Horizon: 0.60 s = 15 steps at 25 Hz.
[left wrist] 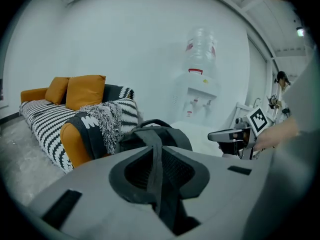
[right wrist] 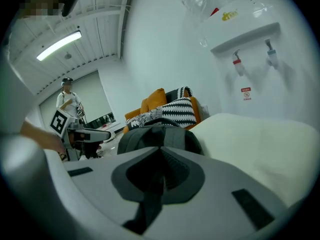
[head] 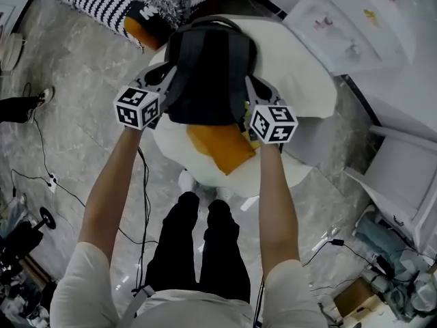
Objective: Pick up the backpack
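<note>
The backpack (head: 208, 67) sits on the cream, rounded surface (head: 300, 80) in front of the person, with a striped sofa (left wrist: 50, 124) behind it. From the head view it appears to rest there rather than hang. The left gripper (head: 167, 80) is at one side of the bag and the right gripper (head: 252, 87) at the other.

In the left gripper view the fingers stand narrow, with a dark strap (left wrist: 157, 164) filling the slit between them. The right gripper view shows the same, its fingers closed tight on the other strap (right wrist: 150, 194).

So the grasp looks made on both sides, and the lift itself is the step in hand. The next move probably calls for both hands to rise together and evenly. That way the straps take up their slack at the same time and the bag comes off the surface without tipping. Both grips need to stay firm, since a flat strap can slide through narrow fingers.
</note>
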Each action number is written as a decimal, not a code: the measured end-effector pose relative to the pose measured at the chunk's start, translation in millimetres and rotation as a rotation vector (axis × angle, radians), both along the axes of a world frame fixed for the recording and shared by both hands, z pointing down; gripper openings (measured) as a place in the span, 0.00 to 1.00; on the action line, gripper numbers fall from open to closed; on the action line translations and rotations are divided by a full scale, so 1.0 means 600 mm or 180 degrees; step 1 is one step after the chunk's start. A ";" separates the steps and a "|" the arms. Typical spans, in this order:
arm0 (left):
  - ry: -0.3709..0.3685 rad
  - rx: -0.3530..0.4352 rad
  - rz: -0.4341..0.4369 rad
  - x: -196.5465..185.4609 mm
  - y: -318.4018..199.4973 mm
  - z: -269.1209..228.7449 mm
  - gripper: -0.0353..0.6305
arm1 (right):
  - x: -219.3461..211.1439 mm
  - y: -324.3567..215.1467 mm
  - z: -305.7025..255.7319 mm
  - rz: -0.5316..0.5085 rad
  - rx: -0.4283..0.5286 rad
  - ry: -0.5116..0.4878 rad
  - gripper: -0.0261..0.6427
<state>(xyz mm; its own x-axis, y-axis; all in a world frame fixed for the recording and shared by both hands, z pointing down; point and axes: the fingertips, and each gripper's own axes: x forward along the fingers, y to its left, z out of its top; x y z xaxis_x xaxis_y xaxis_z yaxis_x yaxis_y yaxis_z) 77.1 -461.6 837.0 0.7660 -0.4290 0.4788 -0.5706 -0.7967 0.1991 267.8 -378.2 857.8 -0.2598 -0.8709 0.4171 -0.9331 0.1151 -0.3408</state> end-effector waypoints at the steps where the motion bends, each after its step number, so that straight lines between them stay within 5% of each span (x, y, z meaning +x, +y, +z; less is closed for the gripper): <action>1: -0.0009 0.0014 0.0007 0.002 -0.003 0.007 0.11 | 0.002 -0.006 0.004 -0.0027 0.0021 0.0003 0.05; 6: -0.0002 0.0001 0.0015 0.007 -0.023 0.038 0.21 | 0.005 -0.034 0.036 -0.0222 0.0020 0.0074 0.05; 15: -0.0048 -0.0049 0.0259 0.035 -0.030 0.082 0.35 | 0.018 -0.065 0.099 -0.0418 -0.0077 0.0250 0.30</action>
<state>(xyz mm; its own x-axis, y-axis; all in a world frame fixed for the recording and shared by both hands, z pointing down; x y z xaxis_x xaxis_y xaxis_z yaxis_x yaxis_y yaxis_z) 98.1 -479.8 886.1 0.7907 -0.3579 0.4966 -0.5070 -0.8376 0.2035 278.4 -416.9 917.2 -0.3367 -0.8210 0.4611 -0.9344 0.2306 -0.2716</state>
